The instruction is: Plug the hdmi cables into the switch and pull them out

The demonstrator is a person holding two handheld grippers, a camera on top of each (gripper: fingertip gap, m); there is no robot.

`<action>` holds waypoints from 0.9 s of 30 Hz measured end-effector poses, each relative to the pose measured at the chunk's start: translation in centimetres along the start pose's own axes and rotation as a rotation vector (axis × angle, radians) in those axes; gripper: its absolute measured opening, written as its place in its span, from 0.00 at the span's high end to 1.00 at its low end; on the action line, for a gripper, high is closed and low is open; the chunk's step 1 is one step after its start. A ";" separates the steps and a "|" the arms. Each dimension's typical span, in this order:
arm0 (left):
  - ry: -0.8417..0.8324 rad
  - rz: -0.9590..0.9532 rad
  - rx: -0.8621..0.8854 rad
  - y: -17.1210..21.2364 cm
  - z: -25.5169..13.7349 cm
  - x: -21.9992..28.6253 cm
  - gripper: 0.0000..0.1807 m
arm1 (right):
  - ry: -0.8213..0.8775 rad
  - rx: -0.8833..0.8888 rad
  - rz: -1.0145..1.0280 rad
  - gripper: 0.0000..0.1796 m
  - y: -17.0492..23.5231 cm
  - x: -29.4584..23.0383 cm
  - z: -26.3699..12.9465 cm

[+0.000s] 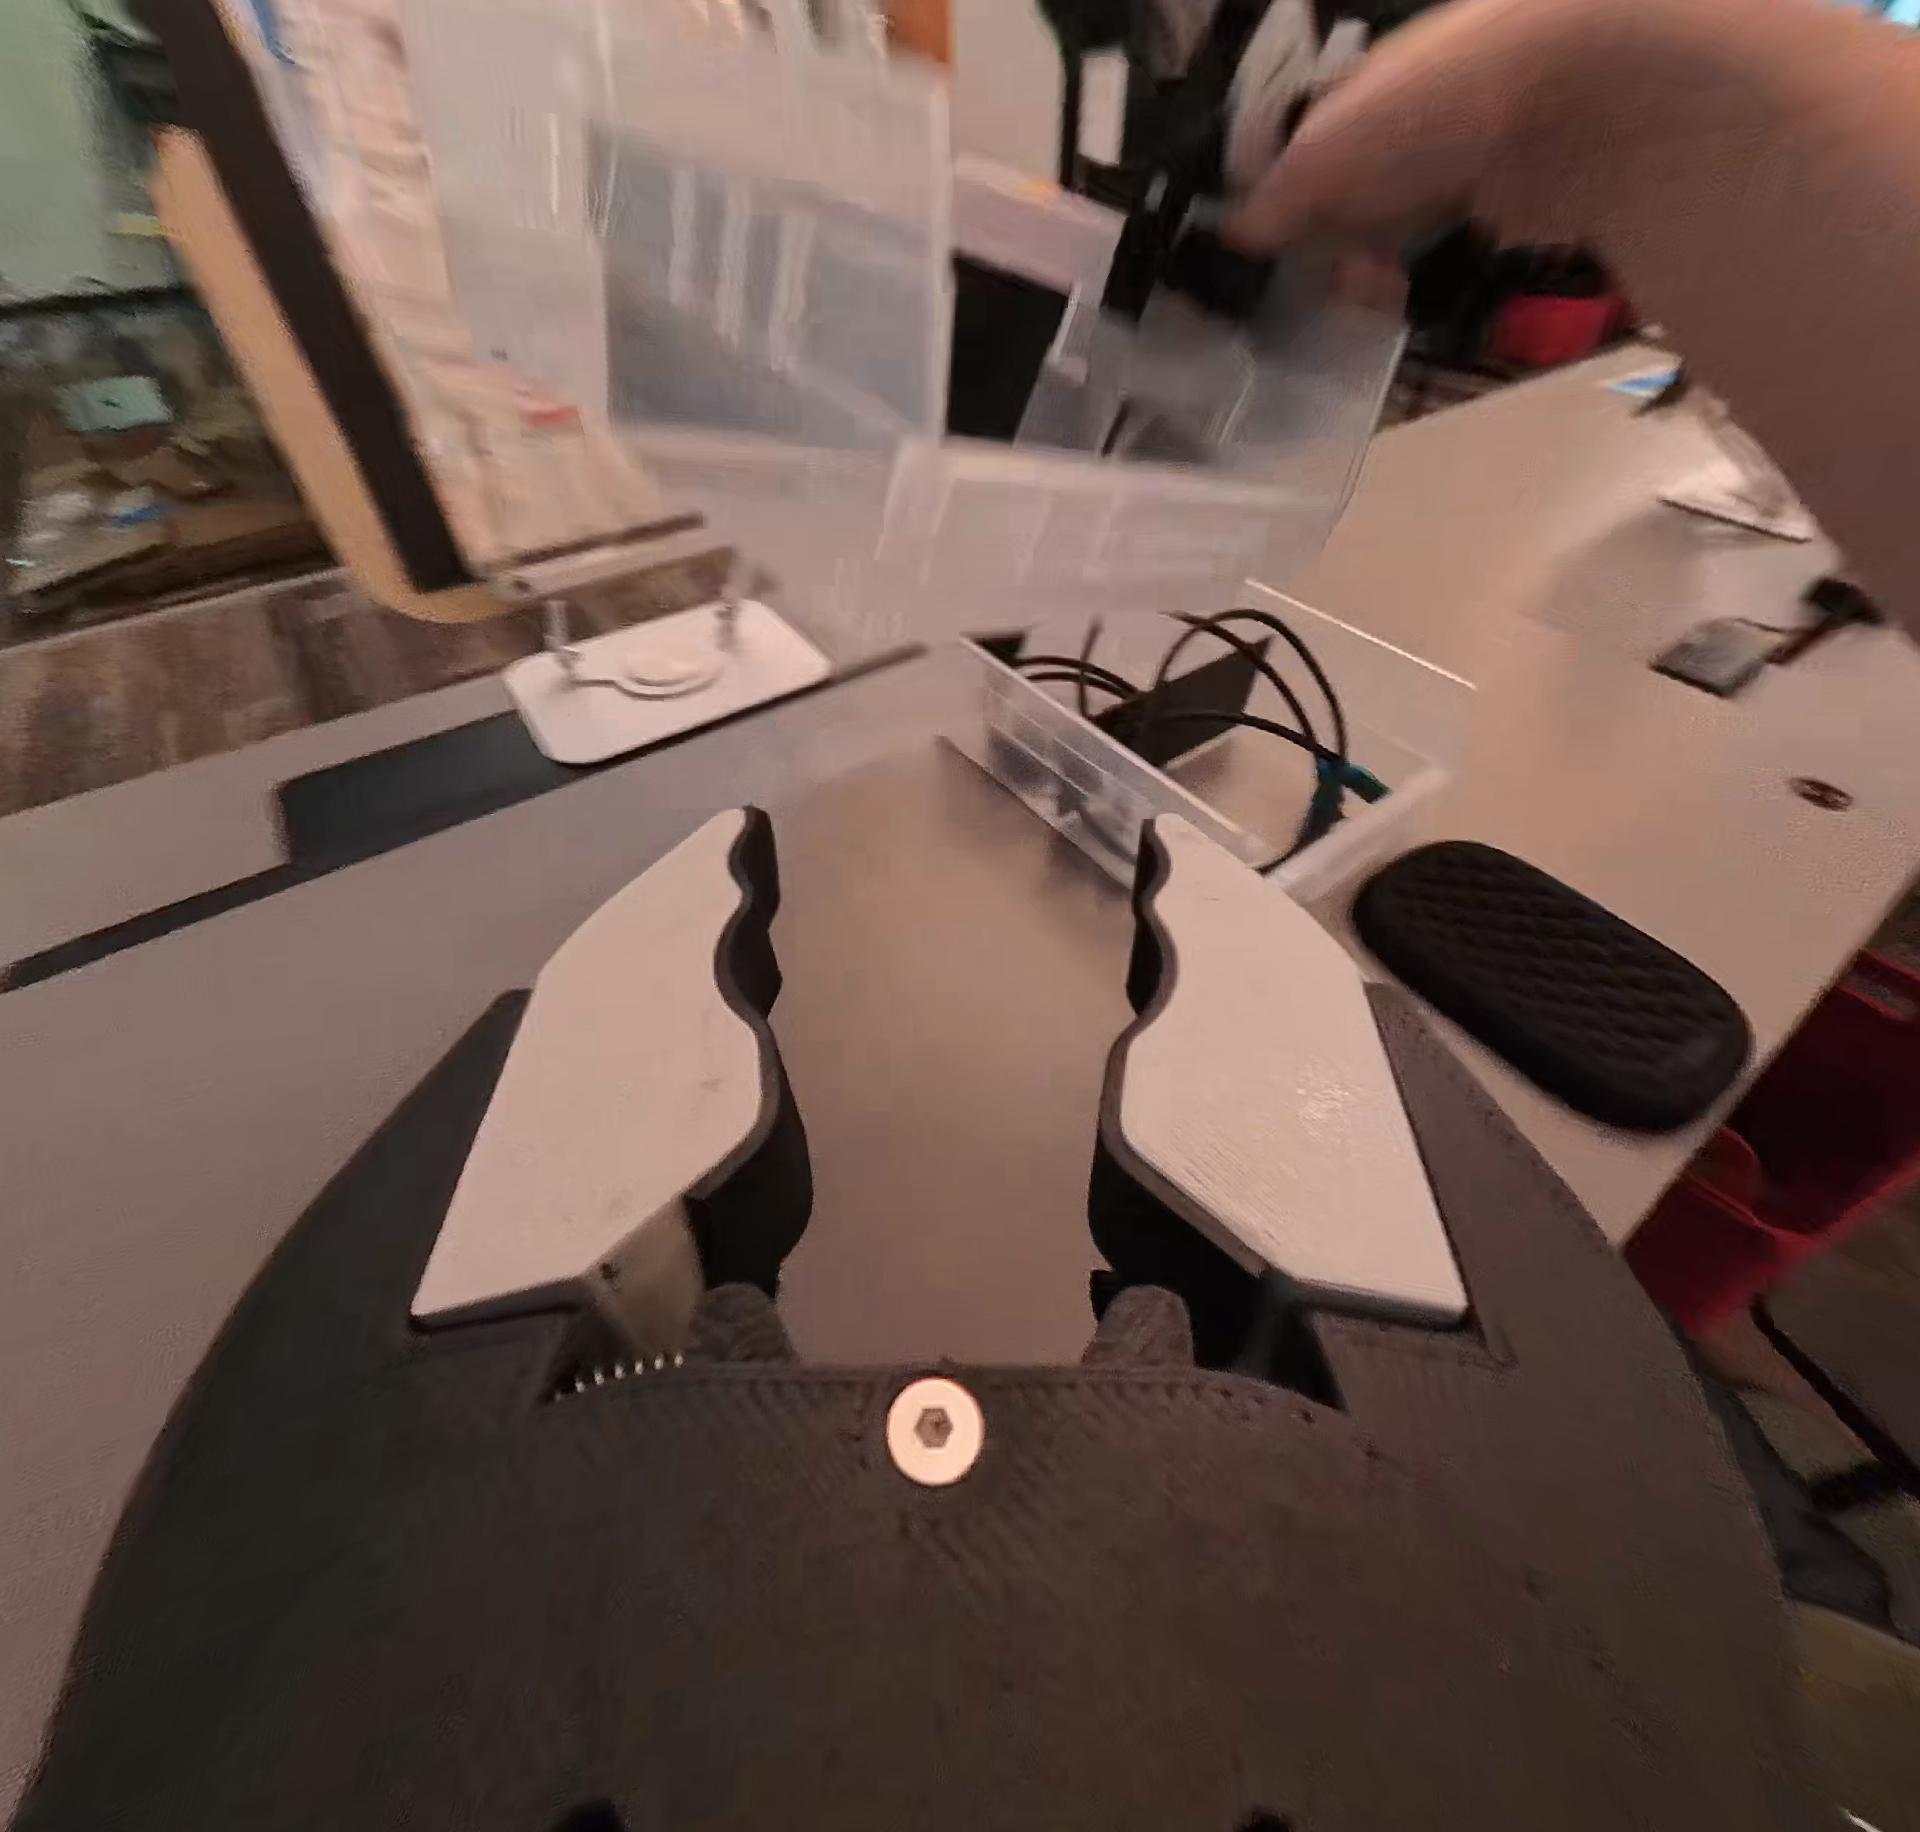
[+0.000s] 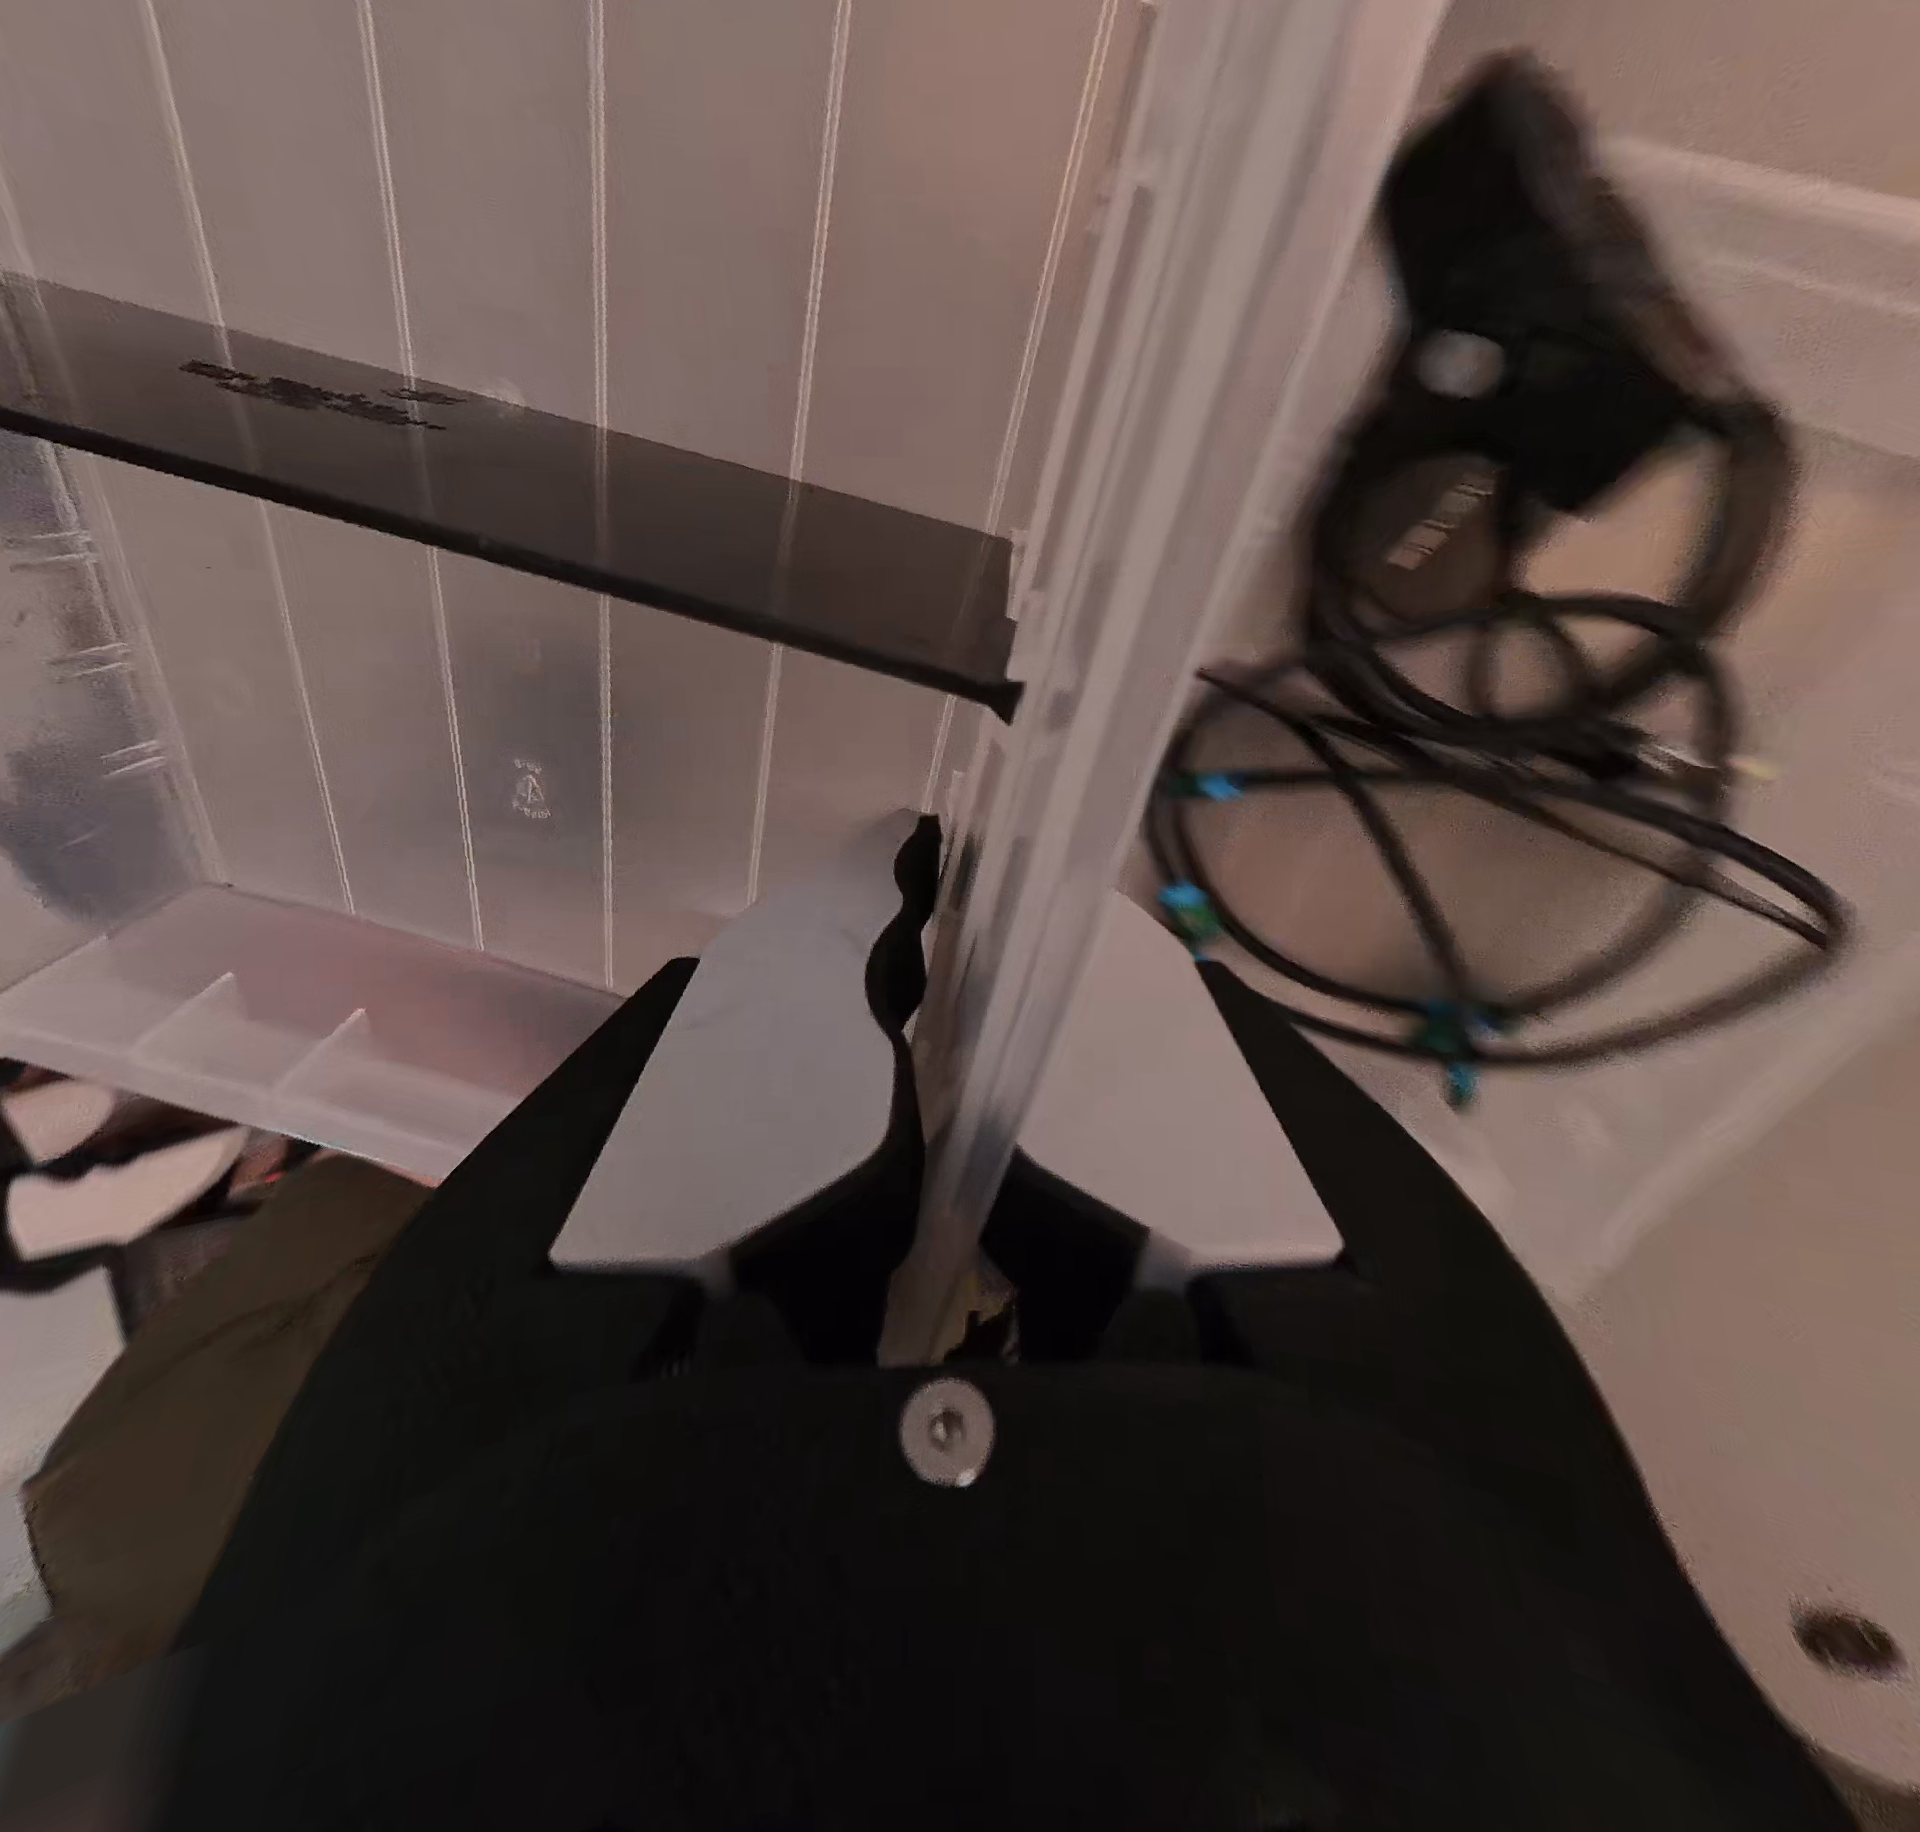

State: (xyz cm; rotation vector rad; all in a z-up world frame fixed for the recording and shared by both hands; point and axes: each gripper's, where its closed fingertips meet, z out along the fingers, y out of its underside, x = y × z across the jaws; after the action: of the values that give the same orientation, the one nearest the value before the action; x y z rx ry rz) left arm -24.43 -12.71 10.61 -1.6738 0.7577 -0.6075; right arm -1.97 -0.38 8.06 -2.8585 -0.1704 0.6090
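Coiled black cables (image 2: 1475, 847) in clear bin (image 1: 1382, 795) (lid (image 2: 1091, 535) in right gripper (image 2: 956, 951))

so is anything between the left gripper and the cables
Only the box's clear near wall, low in front of the open left gripper; the cables lie behind it. The right gripper holds the lid up, so the top is open.
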 end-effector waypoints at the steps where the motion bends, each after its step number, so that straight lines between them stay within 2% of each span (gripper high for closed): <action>1: 0.062 -0.018 -0.036 0.8 2.0 0.7 0.64 | 0.037 0.019 0.018 0.98 0.7 2.0 -2.2; 3: 0.210 -0.083 -0.187 4.1 7.3 2.3 0.61 | 0.115 0.055 0.075 0.98 2.6 6.6 -5.9; 7: 0.313 -0.277 -0.375 8.4 18.2 4.0 0.59 | 0.232 0.099 0.254 0.98 8.4 16.4 -10.6; 10: 0.311 -0.284 -0.523 10.4 23.8 5.8 0.59 | 0.295 0.113 0.391 0.98 13.4 22.9 -12.0; 12: 0.313 -0.262 -0.662 11.9 26.0 7.0 0.57 | 0.314 0.103 0.469 0.98 16.9 26.4 -12.1; 16: 0.293 -0.201 -0.816 12.8 28.3 8.0 0.72 | 0.322 0.059 0.587 0.98 22.9 31.9 -11.3; 19: 0.286 -0.148 -0.961 13.1 28.2 8.0 0.82 | 0.335 0.015 0.632 0.98 25.9 34.8 -9.9; 21: 0.288 -0.105 -1.032 13.3 28.0 7.7 0.88 | 0.335 -0.013 0.639 0.98 27.1 36.2 -8.7; 23: 0.282 -0.039 -1.093 13.4 27.8 7.2 0.89 | 0.329 -0.039 0.640 0.98 27.7 37.1 -7.5; 27: 0.142 0.045 -1.183 13.5 27.0 2.7 0.94 | 0.311 -0.080 0.617 0.98 27.9 37.8 -5.2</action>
State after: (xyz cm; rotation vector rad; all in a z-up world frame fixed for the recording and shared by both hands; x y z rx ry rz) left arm -5.05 0.52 -8.57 -2.6739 1.4072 -0.2125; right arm 36.40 -22.47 -8.51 -3.0176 0.7720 0.2395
